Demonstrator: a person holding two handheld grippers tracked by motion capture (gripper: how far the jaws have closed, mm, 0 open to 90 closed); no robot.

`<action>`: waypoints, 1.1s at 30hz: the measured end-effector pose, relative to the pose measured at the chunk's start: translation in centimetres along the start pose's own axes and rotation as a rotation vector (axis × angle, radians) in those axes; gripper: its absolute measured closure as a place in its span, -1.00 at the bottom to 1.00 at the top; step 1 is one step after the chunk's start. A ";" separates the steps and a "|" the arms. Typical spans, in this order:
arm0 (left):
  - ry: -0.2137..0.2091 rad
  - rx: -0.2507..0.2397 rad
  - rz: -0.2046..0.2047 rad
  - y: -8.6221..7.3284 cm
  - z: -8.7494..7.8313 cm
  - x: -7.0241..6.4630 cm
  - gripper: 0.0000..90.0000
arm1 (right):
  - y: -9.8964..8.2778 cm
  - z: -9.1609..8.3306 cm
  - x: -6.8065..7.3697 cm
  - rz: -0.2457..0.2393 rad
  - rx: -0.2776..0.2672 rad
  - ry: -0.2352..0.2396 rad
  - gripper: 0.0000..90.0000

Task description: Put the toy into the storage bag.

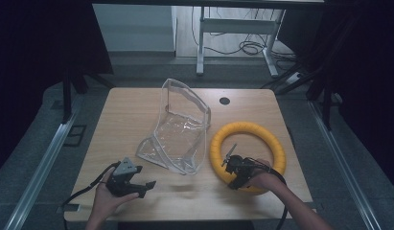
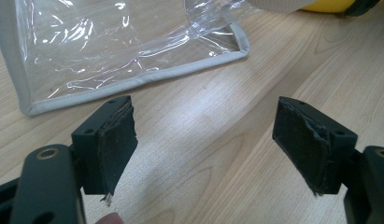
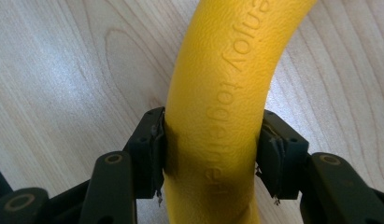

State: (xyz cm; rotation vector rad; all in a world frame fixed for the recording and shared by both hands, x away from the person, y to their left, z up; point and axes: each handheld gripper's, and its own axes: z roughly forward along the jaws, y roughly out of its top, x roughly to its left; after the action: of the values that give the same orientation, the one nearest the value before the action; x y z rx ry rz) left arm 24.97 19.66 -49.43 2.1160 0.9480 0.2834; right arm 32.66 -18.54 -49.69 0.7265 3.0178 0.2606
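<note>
High view overhead, gripper views close, sharing yellow ring (image 1: 247,149)

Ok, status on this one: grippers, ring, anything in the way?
Right gripper clamped on yellow ring, near side. Left gripper open, empty, over table. Clear bag beside ring, not blocking.

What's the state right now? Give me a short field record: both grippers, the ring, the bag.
right gripper: shut on the yellow ring, pads pressing both sides of its near arc
left gripper: open, nothing between its jaws, over bare table
yellow ring: flat on the table's right side, embossed lettering on it
clear plastic bag: mid-table, left of the ring, untouched, partly standing
</note>
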 end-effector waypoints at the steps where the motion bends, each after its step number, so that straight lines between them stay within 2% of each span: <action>1: 0.000 0.000 -0.001 0.0 0.0 0.0 -0.52 | 0.1 0.0 -0.1 -0.006 0.005 0.005 0.08; 14: 0.001 0.001 0.003 0.0 0.0 0.0 -0.52 | 0.8 0.4 -0.4 -0.024 0.066 0.039 0.08; 19: 0.001 0.003 0.005 0.0 0.0 0.0 -0.52 | 0.9 0.3 -0.5 -0.008 0.073 0.043 0.10; 20: 0.002 -0.001 0.002 0.0 -0.1 0.1 -0.52 | 0.9 0.2 -0.7 0.001 0.067 0.057 0.11; 22: 0.003 -0.002 0.001 0.0 -0.1 0.1 -0.52 | 0.7 -0.3 -1.0 0.016 0.037 0.076 0.11; 24: 0.004 -0.004 -0.002 -0.1 -0.1 0.2 -0.52 | 0.4 -1.2 -1.4 0.043 -0.023 0.106 0.11; 25: 0.004 -0.004 -0.003 -0.1 -0.1 0.2 -0.52 | 0.4 -1.2 -1.4 0.043 -0.023 0.106 0.11; 28: 0.004 -0.004 -0.006 -0.1 -0.1 0.2 -0.52 | -0.2 -2.8 -2.1 0.079 -0.111 0.143 0.12; 29: 0.004 -0.006 -0.007 -0.1 -0.1 0.2 -0.52 | -0.5 -3.5 -2.4 0.087 -0.143 0.150 0.12; 30: 0.004 -0.006 -0.007 -0.1 -0.2 0.2 -0.52 | -0.5 -3.5 -2.4 0.087 -0.143 0.150 0.12; 32: 0.005 -0.006 -0.006 -0.1 -0.2 0.2 -0.52 | -1.1 -4.6 -2.8 0.105 -0.203 0.157 0.12; 33: 0.005 -0.006 -0.006 -0.1 -0.2 0.2 -0.52 | -1.2 -4.8 -2.8 0.105 -0.215 0.156 0.12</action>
State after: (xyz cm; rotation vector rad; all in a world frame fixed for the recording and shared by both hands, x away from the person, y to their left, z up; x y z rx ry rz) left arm 25.00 19.96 -49.39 2.1071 0.9553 0.2883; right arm 34.34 -21.61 -45.21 0.8824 3.0300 0.6637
